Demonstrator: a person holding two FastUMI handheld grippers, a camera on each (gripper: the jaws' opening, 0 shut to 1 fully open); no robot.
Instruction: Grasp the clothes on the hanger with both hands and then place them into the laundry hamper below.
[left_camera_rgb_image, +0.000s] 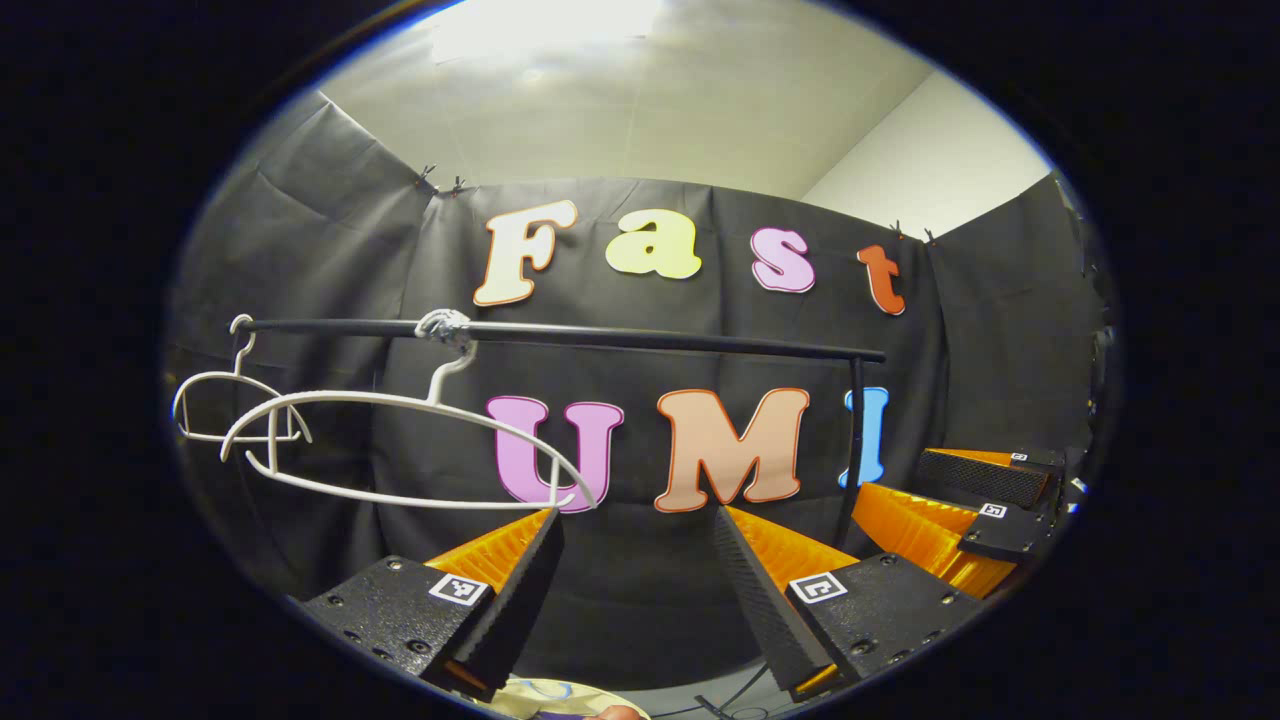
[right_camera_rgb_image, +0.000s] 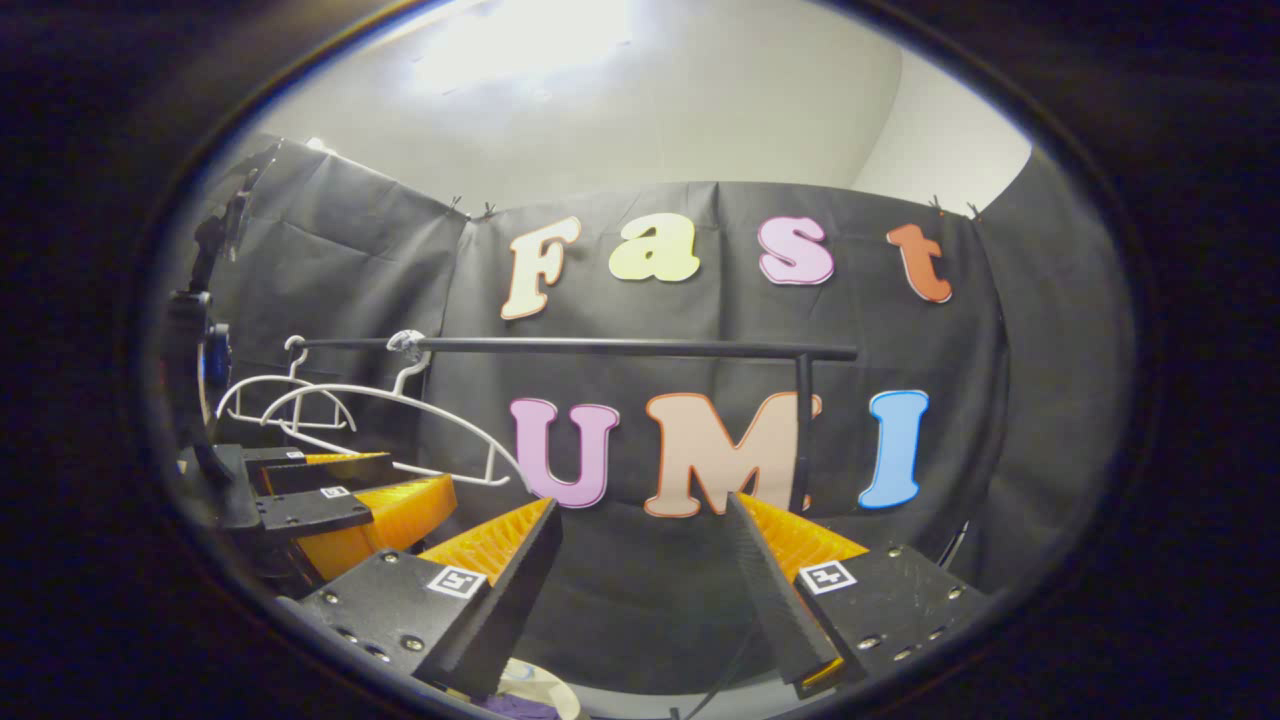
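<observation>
Two bare white hangers hang from a black rail at its left end: a large hanger and a smaller hanger behind it. No garment is on either. My left gripper is open below the rail, nothing between its fingers. To its right, the right gripper is held at about the same height. In the right gripper view, the right gripper is open and holds nothing, with the left gripper to its left, under the large hanger. A pale, patterned thing peeks in low down; I cannot tell what it is.
The rail stands on a black upright post at its right end, close in front of the black cloth wall. A cable runs along the floor below the grippers.
</observation>
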